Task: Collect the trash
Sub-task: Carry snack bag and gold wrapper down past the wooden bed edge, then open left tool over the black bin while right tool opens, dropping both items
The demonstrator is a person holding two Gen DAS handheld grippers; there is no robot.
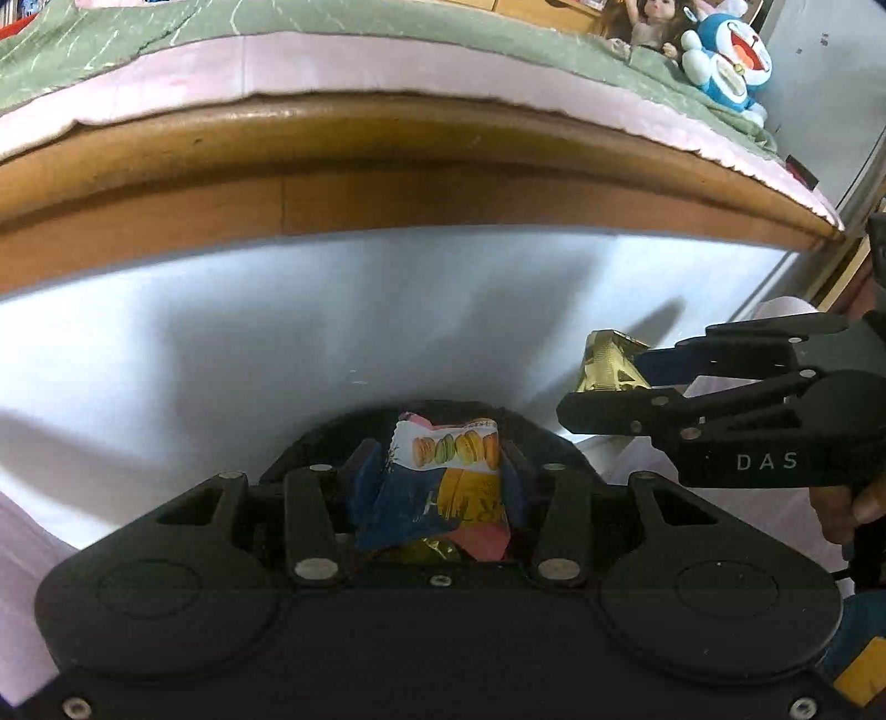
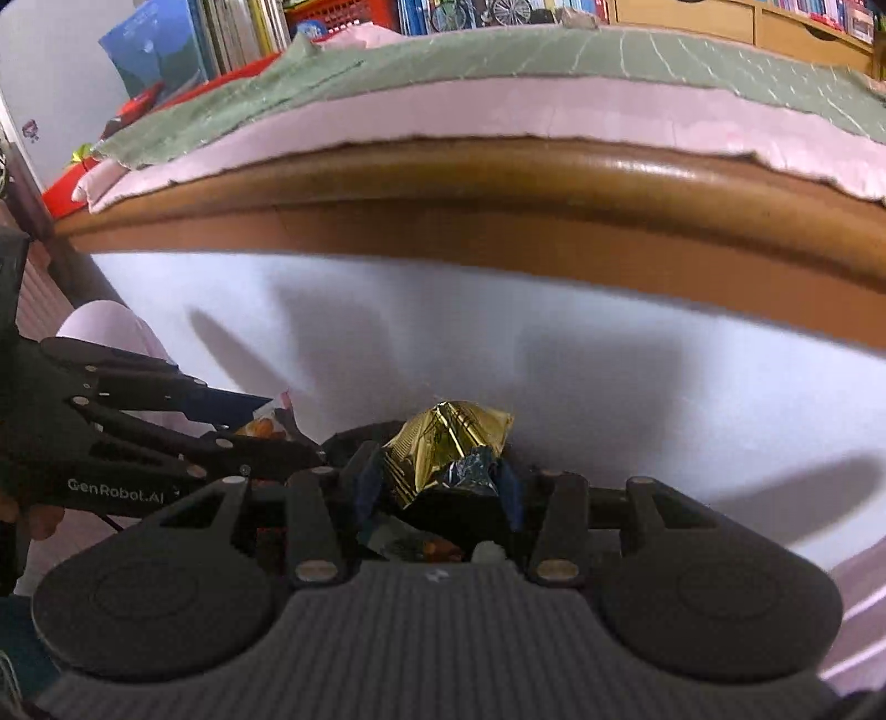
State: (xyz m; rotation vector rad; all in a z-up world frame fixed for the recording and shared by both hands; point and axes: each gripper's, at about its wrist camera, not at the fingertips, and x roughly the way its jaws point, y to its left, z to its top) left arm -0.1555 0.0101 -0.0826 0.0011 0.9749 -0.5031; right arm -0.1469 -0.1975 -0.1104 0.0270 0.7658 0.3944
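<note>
My left gripper (image 1: 443,471) is shut on a crumpled snack wrapper (image 1: 448,487), blue and pink with macarons printed on it. My right gripper (image 2: 443,471) is shut on a crumpled gold foil wrapper (image 2: 443,448) with a dark underside. In the left wrist view the right gripper (image 1: 614,382) comes in from the right with the gold foil wrapper (image 1: 606,363) at its tips. The left gripper (image 2: 282,426) shows at the left of the right wrist view, a bit of the snack wrapper (image 2: 268,423) between its fingers. Both grippers hang over the white floor (image 1: 277,343).
A wooden bed frame (image 1: 387,183) runs across ahead, topped by a pink mattress (image 1: 387,66) and green quilt (image 1: 332,16). A doll (image 1: 653,27) and blue plush toy (image 1: 731,61) lie on the bed at right. Bookshelves (image 2: 332,16) stand behind. A person's fingers (image 1: 847,504) hold the right gripper.
</note>
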